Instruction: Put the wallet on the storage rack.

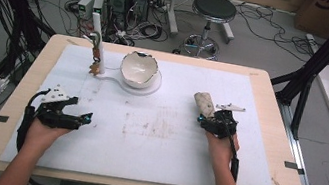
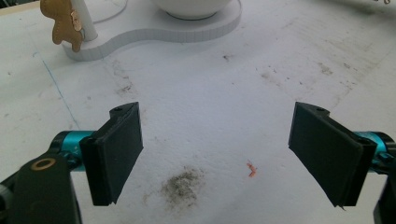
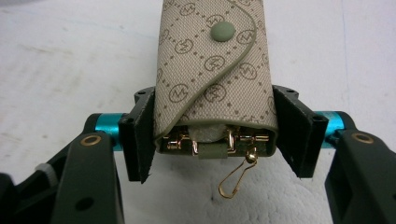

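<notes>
My right hand-held gripper (image 3: pixel 219 140) is clamped on the beige key pouch (image 3: pixel 212 70), held over the white mat (image 1: pixel 154 141) well inside the worktop (image 1: pixel 272 105) edge. My left hand-held gripper (image 2: pixel 217 149) is spread apart over bare mat. Beyond, the bowl (image 1: pixel 139 68) sits on its white stand (image 1: pixel 150 89).

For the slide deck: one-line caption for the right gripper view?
Right gripper shut on a beige monogram key pouch, gold clasp hook dangling below, over the white foam mat.
</notes>
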The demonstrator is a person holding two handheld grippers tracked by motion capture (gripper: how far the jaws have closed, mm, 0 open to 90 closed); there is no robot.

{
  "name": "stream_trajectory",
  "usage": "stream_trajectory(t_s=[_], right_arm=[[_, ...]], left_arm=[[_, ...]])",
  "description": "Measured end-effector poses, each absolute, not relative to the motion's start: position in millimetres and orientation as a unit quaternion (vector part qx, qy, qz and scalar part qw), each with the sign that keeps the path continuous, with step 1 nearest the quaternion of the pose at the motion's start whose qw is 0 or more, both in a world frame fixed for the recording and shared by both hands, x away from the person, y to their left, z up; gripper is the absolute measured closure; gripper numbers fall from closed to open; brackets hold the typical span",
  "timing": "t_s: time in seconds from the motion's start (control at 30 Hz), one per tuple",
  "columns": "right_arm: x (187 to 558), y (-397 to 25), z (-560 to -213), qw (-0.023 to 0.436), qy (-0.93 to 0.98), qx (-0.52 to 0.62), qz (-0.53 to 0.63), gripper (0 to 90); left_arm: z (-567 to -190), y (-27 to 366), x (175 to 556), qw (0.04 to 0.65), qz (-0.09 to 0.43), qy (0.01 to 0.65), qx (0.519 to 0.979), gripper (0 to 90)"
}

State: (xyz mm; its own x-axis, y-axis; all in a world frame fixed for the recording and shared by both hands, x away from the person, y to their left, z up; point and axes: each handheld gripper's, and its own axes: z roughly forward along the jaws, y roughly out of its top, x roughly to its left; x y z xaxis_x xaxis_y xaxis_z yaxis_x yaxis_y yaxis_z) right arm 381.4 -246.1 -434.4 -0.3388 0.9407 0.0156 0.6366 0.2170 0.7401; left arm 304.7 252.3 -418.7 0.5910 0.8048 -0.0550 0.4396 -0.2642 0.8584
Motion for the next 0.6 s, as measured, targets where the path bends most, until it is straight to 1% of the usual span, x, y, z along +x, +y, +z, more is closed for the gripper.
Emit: stream_trajectory(t_s=[0.13, 0.3, 0.6], right_arm=[[379, -246, -423, 0.222, 0.755, 0.509, 0.348, 37.5], [378, -244, -403, 0.231, 0.762, 0.483, 0.365, 37.5], [386, -227, -375, 0.240, 0.785, 0.441, 0.363, 37.4]], left_arm=[[-418, 252, 304, 0.453, 0.203, 0.400, 0.771, 17.6], [-417, 252, 304, 0.454, 0.205, 0.397, 0.771, 17.6], [-415, 252, 303, 0.457, 0.206, 0.392, 0.771, 17.6]])
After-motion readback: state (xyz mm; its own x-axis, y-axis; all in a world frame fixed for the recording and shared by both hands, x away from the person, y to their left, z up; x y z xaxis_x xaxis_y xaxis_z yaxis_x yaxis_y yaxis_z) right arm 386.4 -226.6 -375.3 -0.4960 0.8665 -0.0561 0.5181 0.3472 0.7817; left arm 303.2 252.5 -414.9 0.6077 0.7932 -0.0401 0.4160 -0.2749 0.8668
